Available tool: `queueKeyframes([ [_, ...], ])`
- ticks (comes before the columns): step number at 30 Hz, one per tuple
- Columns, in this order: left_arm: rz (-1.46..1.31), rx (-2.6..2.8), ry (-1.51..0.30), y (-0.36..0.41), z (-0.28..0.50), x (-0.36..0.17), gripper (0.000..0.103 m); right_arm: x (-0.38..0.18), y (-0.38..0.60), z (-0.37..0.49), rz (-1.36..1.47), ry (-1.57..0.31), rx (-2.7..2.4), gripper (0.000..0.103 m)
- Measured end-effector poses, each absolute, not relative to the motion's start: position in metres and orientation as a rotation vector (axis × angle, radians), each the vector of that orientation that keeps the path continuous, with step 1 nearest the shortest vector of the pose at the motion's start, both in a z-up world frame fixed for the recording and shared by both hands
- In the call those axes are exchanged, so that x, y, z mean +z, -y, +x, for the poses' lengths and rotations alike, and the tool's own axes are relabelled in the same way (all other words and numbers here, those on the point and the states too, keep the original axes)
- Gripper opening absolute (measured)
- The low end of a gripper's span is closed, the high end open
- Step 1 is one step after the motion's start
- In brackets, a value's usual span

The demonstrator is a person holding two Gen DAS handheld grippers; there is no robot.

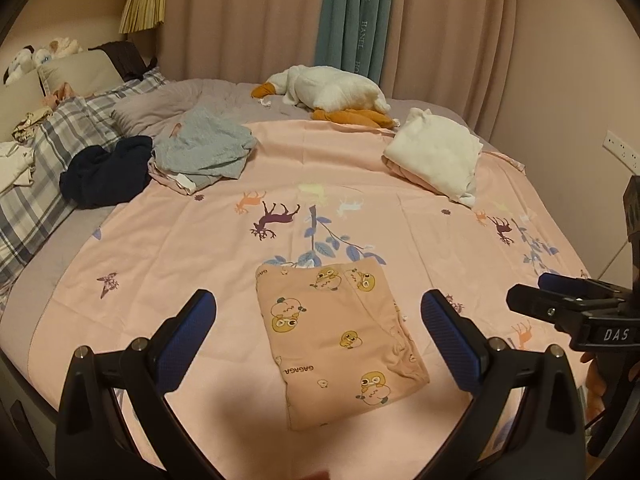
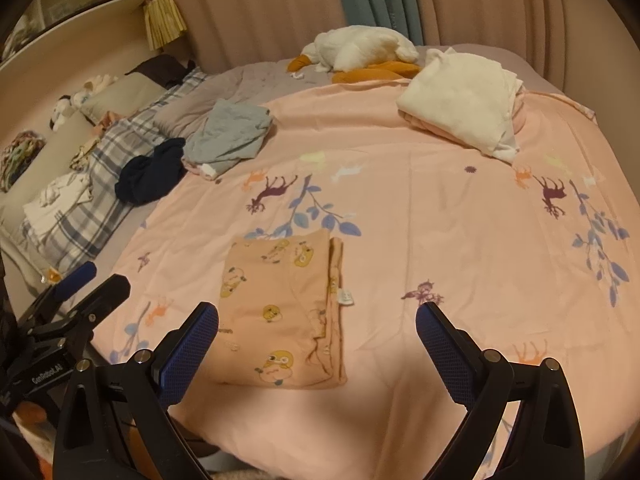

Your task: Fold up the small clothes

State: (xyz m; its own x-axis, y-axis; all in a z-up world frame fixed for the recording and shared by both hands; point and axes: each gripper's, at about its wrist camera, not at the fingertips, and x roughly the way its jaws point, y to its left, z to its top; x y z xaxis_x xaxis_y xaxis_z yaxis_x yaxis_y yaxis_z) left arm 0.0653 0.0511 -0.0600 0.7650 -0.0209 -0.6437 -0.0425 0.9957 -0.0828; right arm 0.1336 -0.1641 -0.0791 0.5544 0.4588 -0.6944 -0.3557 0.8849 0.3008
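Your left tongs (image 1: 318, 334) and right tongs (image 2: 316, 344) both stand wide open, gripping nothing; the folded peach garment (image 1: 338, 344) lies flat on the pink bedspread (image 1: 180, 240), lower centre of frame; other clothes sit toward the top

A home bedroom: bed (image 1: 160, 240), pillow (image 1: 60, 152), curtains (image 1: 248, 16).

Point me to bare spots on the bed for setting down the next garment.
Free: pink sheet right of the folded duck-print garment, below the white stack; also the strip between garment and grey pile. Crowded: far left, grey pile, navy clothing, plaid pillow.
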Motion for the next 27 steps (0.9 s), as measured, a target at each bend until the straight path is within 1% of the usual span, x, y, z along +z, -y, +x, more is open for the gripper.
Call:
queueKeyframes([
  [16,-0.083,0.022,-0.734,-0.0483,0.074,-0.0693,0.103,-0.0714,0.1601,0.1312,0.14,-0.779,0.532,0.098],
  [27,-0.101,0.031,-0.743,-0.0499,0.0752,-0.0688,0.103,-0.0695,0.1606,0.1299,0.125,-0.76,0.518,0.098],
])
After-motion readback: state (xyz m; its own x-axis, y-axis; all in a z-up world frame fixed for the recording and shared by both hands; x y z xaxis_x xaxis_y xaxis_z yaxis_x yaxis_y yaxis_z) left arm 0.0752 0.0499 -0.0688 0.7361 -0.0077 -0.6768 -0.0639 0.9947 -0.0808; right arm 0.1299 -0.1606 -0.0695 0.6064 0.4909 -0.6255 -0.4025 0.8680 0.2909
